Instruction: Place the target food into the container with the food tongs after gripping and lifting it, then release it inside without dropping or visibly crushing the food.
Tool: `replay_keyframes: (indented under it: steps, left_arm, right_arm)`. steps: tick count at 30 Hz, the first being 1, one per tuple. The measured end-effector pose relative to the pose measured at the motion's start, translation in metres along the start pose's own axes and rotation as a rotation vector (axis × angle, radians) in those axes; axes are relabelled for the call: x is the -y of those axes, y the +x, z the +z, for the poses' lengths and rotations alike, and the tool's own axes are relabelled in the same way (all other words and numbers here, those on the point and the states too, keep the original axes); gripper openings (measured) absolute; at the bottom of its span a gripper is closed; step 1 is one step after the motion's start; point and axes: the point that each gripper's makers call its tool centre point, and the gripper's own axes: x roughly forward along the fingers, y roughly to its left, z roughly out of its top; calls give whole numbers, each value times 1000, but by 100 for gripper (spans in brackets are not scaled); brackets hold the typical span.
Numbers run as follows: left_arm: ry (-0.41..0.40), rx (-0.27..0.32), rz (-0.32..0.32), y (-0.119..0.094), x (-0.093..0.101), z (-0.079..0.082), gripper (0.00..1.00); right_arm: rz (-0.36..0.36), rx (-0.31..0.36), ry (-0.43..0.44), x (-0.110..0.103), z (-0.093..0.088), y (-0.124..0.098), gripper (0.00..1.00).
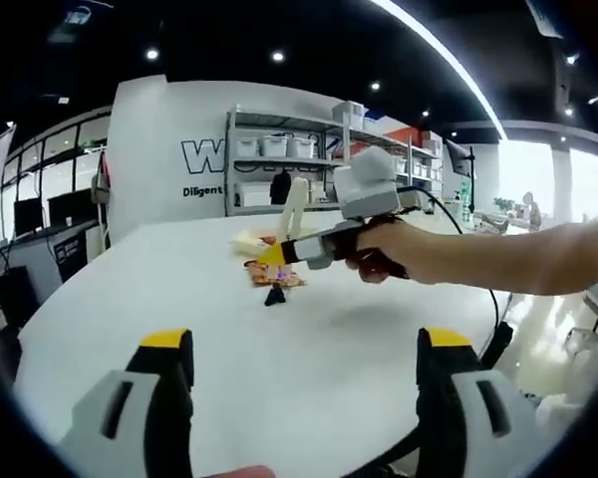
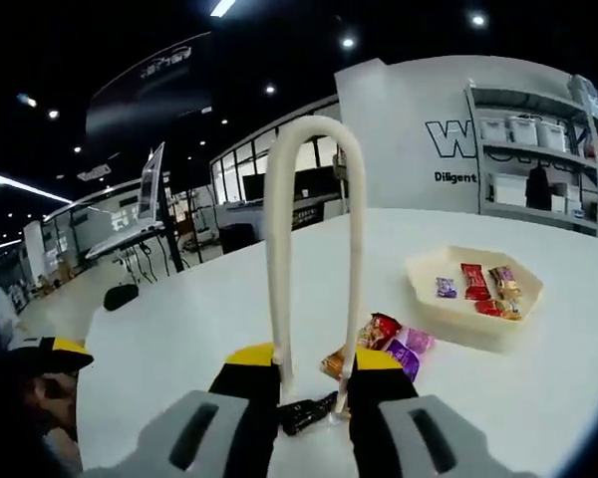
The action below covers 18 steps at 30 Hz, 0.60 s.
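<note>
Cream food tongs [image 2: 314, 199] rise as a tall arch from between my right gripper's [image 2: 314, 376] jaws, which are shut on the two arms. Just past the jaws, a small pile of wrapped candies [image 2: 384, 339] in red, purple and orange lies on the white table, with a black piece [image 2: 304, 413] beside it. A cream tray [image 2: 448, 319] with several candies in it sits to the right of the pile. In the left gripper view, the right gripper [image 1: 279, 252], held by a hand, hovers over the candies [image 1: 274, 276] with the tongs [image 1: 296, 204] upright. My left gripper [image 1: 304, 383] is open over bare table.
The round white table [image 1: 229, 339] drops off at the left and right. A cable [image 1: 493, 319] runs from the right gripper down over the table's edge. Shelves with white bins [image 1: 279, 149] stand against the far wall, and desks with monitors [image 2: 149, 229] stand beyond the table.
</note>
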Motion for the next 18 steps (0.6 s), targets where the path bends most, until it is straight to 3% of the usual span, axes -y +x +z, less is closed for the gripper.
replay_keyframes:
  steps: [10,13,18]
  left_arm:
    - [4,4,1,2,-6,5,92]
    - [10,2,9,3,-11,6,92]
    - [12,-11,18,7,-19,7,92]
  right_arm:
    - [-27,-9,-7,-2,-8,10,20]
    - [-42,-18,-114,-5,-10,10,20]
    - [-30,-21,-99,-8,-11,6,19]
